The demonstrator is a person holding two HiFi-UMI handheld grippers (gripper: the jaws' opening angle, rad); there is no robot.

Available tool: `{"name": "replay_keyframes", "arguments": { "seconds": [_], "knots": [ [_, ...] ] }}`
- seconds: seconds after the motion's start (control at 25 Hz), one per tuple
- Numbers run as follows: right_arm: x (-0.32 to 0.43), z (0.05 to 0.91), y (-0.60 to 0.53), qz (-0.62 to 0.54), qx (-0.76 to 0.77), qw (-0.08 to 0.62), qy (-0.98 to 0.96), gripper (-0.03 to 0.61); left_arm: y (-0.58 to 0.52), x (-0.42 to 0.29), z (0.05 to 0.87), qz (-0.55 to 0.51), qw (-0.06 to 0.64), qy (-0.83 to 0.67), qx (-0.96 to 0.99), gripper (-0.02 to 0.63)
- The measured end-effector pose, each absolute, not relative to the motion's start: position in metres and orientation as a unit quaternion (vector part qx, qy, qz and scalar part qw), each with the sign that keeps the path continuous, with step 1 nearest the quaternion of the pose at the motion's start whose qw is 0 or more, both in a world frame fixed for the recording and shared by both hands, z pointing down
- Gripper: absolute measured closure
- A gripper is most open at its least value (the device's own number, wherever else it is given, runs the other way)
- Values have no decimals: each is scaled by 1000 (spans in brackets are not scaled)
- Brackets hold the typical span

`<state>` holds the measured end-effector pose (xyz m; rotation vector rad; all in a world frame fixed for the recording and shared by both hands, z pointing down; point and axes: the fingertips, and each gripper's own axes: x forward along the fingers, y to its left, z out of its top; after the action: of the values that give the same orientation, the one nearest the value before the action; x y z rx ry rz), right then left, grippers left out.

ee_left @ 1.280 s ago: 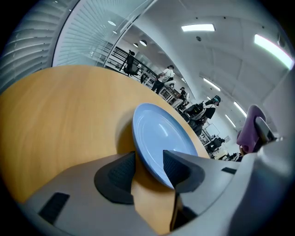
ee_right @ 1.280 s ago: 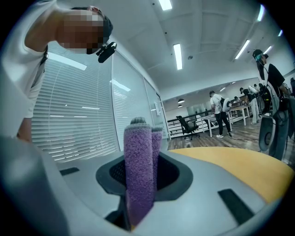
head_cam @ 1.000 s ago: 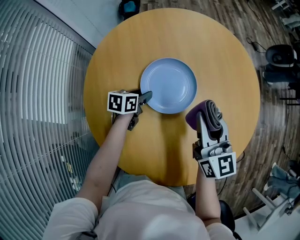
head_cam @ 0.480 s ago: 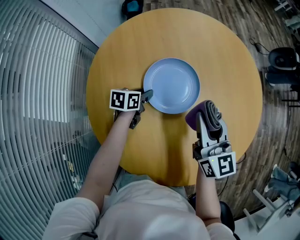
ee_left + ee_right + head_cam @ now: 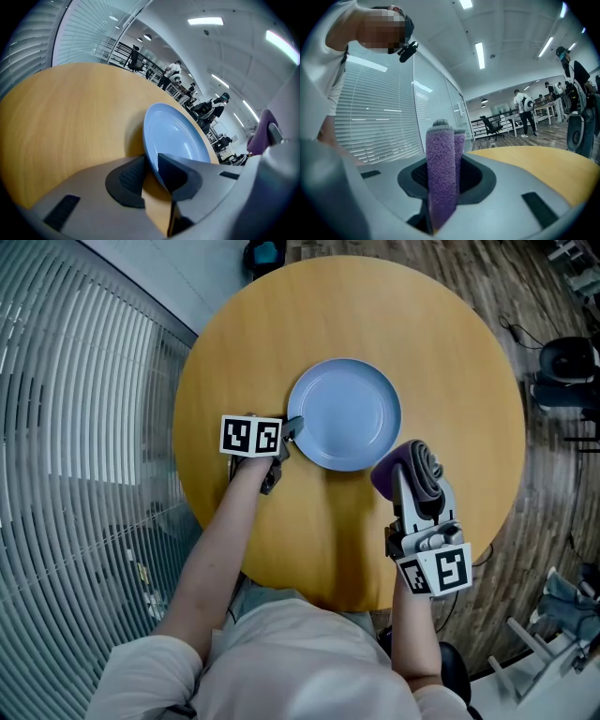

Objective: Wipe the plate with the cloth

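The left tongs (image 5: 292,428) are just closing, pads appearing to pinch the left rim of the blue plate (image 5: 345,413) at mid-tabletop (image 5: 450,343), while the right tongs (image 5: 419,486) are clamping the rolled purple cloth (image 5: 396,472) just below-right of it, so steadying is judged in hand and the next move is calling for lowering the cloth onto the plate's face.

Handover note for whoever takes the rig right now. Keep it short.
Left gripper: jaws have just been closing and now sit on the plate rim, on its near-left side.
Right gripper: shut on the cloth, held clear of the plate at its near-right.
The plate sits mid-table.
Done: cloth in hand, plate gripped.
Left: bring the cloth onto the plate and wipe.
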<state>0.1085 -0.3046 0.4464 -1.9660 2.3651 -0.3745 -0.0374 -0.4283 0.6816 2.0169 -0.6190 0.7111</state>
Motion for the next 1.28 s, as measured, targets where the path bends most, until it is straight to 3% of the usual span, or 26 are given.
{"name": "replay_keyframes", "arguments": {
  "seconds": [0.28,0.52,1.08,1.28],
  "knots": [
    [113,441,-299,-115,-641,22,759,477,-433,-44,681,276,437,-266,814,563],
    [119,437,-290,-112,-644,17,757,477,-436,-51,676,232,475,-269,805,589],
    [116,422,-284,-101,-635,19,766,477,-429,-56,642,253,397,-271,839,589],
    [113,421,-284,-97,-632,21,769,477,-431,-57,622,215,388,-276,853,589]
  ]
}}
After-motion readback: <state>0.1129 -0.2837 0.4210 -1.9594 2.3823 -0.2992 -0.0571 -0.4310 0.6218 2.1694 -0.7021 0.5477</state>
